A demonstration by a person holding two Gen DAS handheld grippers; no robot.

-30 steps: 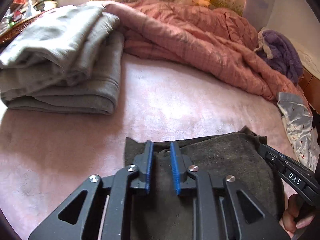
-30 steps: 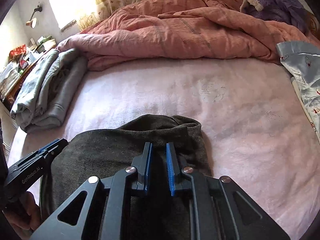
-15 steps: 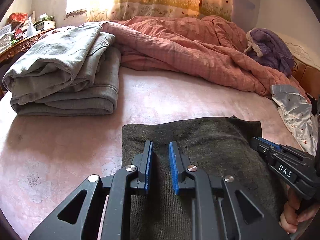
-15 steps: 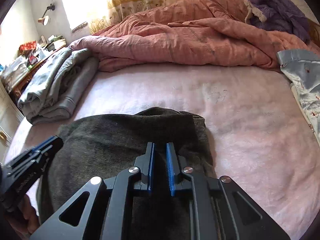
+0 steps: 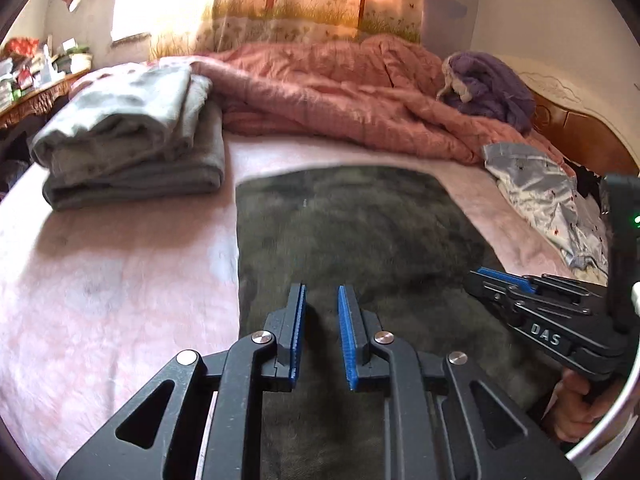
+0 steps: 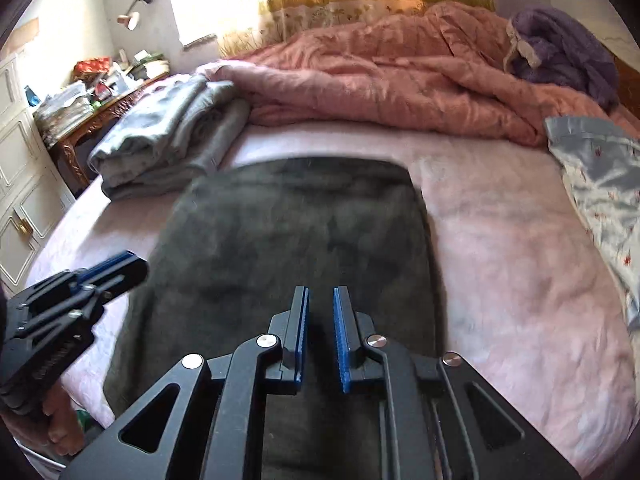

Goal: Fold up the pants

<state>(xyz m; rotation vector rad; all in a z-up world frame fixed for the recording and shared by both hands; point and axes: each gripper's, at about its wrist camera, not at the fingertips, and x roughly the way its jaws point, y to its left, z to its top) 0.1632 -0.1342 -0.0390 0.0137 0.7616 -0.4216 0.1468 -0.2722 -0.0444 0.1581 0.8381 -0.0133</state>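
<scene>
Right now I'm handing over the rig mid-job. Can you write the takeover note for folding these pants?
Left gripper: fingers slightly apart, nothing seen between them, over the near left part of the dark pants.
Right gripper: same, over the near right part.
Pants: flat, neat rectangle on the pink bed sheet, near the folded grey stack.
Done: looks folded at least once, edges squared.
Left: probably one more fold, then perhaps set it by the stack.

A folded grey stack is sitting far left on the pink sheet; a rumpled pink quilt is lying beyond, a purple garment resting far right.
</scene>
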